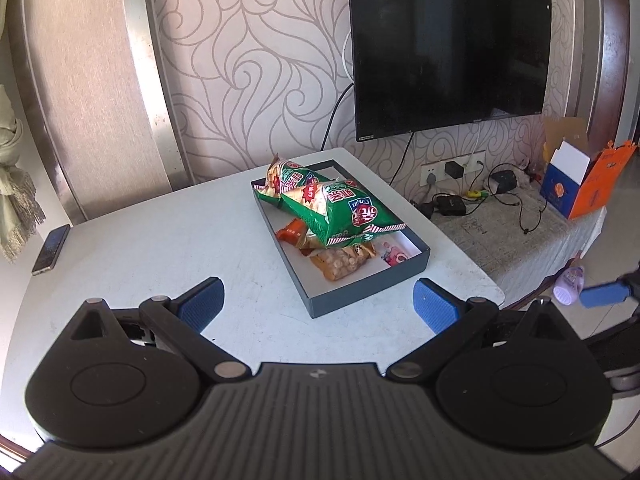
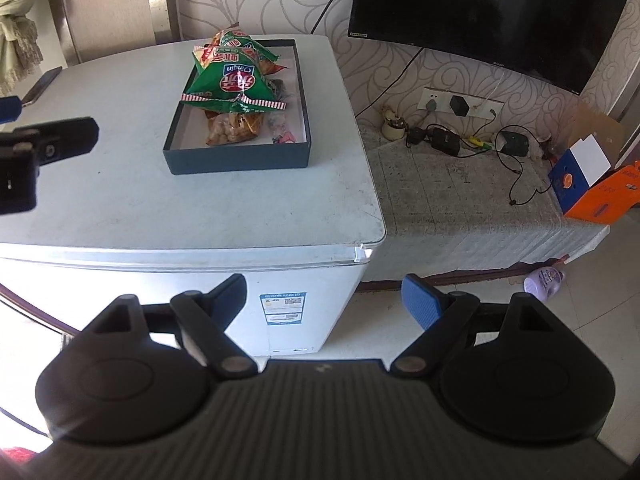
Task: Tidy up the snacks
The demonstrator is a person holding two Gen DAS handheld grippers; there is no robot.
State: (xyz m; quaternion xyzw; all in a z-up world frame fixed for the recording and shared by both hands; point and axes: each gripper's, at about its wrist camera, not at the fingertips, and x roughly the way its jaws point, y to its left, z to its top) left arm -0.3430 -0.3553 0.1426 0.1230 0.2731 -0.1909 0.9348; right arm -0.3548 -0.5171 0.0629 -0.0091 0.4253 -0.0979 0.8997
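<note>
A dark box (image 1: 372,286) (image 2: 240,160) with a white inside sits on the white fridge top (image 1: 180,248) (image 2: 120,196). In it lie two green snack bags (image 1: 344,210) (image 2: 230,80), an orange packet (image 1: 291,234), a clear bag of nuts (image 1: 340,264) (image 2: 230,130) and a small pink item (image 1: 394,256) (image 2: 285,137). My left gripper (image 1: 318,306) is open and empty, above the fridge top in front of the box. My right gripper (image 2: 324,300) is open and empty, off the fridge's front edge, well short of the box.
A phone (image 1: 50,249) (image 2: 42,84) lies at the fridge top's left edge. To the right is a low cloth-covered stand (image 2: 460,208) with cables, chargers and an orange-blue carton (image 1: 580,184) (image 2: 592,188). A TV (image 1: 444,40) hangs on the wall. A purple bottle (image 2: 544,278) lies on the floor.
</note>
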